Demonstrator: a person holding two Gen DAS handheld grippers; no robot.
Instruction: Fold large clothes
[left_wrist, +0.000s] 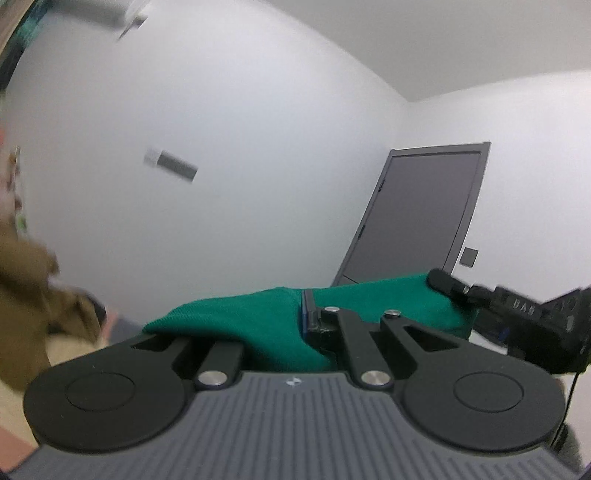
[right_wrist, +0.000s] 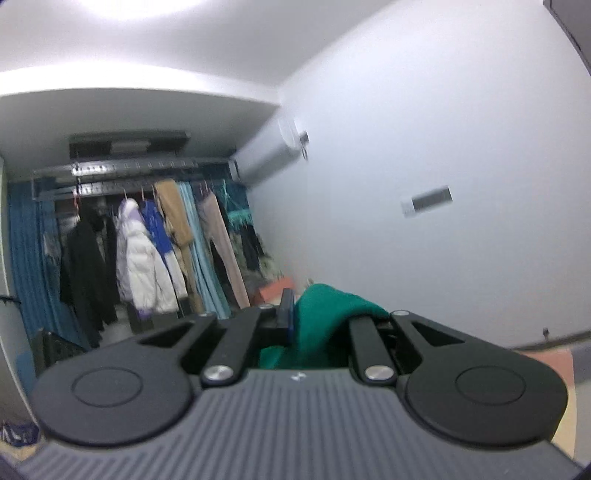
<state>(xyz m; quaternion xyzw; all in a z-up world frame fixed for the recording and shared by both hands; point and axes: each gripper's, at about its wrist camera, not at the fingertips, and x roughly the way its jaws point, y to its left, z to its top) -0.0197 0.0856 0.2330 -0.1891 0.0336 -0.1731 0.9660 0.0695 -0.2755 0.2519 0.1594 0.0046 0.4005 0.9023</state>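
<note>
The left gripper (left_wrist: 306, 314) is closed, and a fold of the green garment (left_wrist: 258, 314) is clamped between its jaws. The cloth is bunched over the linkage and runs off to the right in the left wrist view, where its far edge is taken by the right gripper (left_wrist: 439, 280), seen there from the side. In the right wrist view the right gripper (right_wrist: 291, 317) is likewise closed, with the green garment (right_wrist: 325, 314) gathered between the jaws and draped over the right-hand link.

Both grippers are pointed roughly level, toward walls and not toward any work surface. The garment is thus held in the air at two points along one edge, stretched between the tools. This hold is judged to serve the opening step of folding: with the top edge gripped at two spaced points, the body of a large piece can hang free and straighten under its own weight. How much cloth hangs below cannot be told, since it falls outside both views.

Beyond the left gripper, a grey door (left_wrist: 417, 214) is set in the far wall, and a brown garment (left_wrist: 33, 306) is blurred at the left edge. Beyond the right gripper, a clothes rack (right_wrist: 133, 173) with hanging coats fills the end of the room, well apart from the held piece.
</note>
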